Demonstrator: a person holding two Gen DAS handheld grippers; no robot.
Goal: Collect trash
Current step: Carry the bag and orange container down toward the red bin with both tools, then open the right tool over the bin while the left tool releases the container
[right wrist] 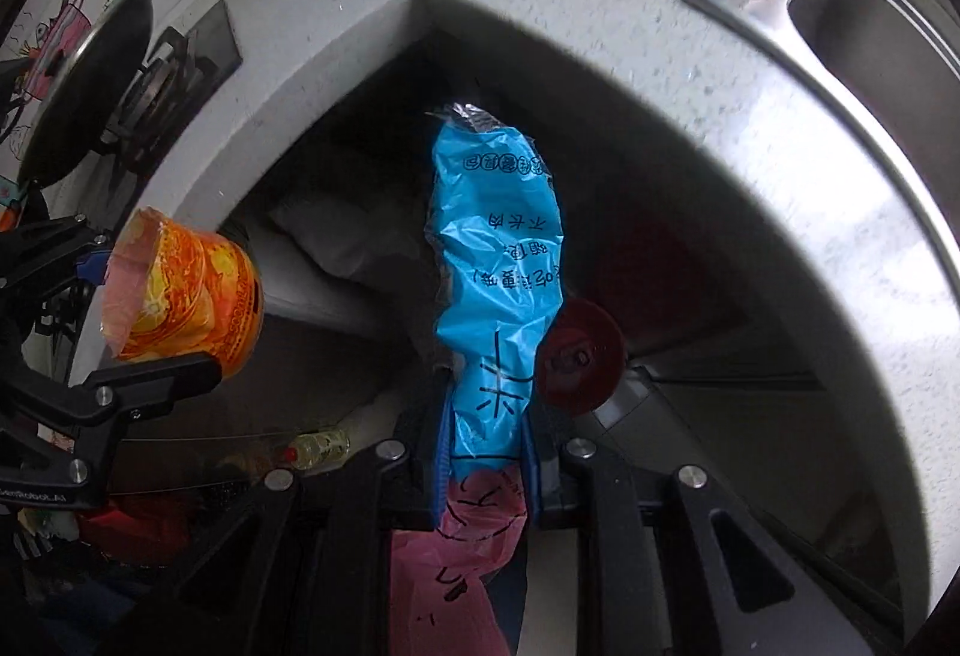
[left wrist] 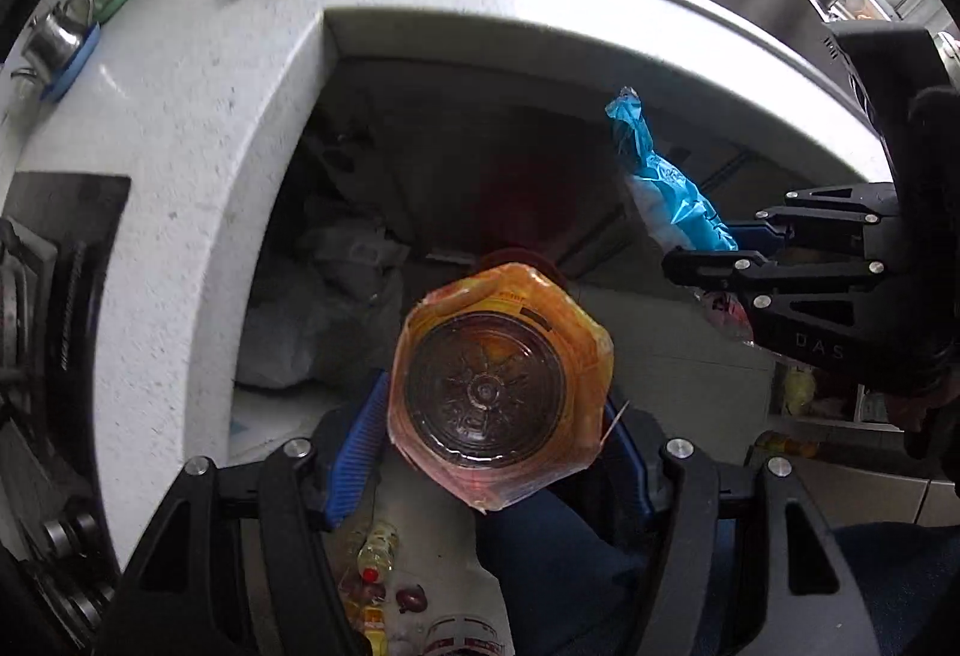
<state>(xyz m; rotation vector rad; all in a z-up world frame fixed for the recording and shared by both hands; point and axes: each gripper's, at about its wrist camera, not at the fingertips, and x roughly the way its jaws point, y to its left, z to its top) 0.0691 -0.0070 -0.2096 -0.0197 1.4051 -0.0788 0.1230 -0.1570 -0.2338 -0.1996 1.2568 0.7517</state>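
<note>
Both hands are loaded here: the left gripper (left wrist: 492,452) is clamped across an orange-labelled plastic bottle (left wrist: 498,398), blue pads pressing its sides and the bottle's base facing the camera, while the right gripper (right wrist: 483,452) is pinched tight on a blue snack wrapper (right wrist: 498,260) that sticks out well beyond its fingertips, a pink stretch of it trailing back between the fingers. This reads as the carry-and-drop step, with both pieces picked and held over the dark gap under the white countertop (left wrist: 198,116). Ahead of the right fingertips, just beside the wrapper, sits a dark red round thing (right wrist: 579,353) (possibly a bin lid, too dim to be sure). The next move calls for finding the bin's mouth below, lining each load over it, then letting the fingers go, one at a time so neither piece snags the other.
</note>
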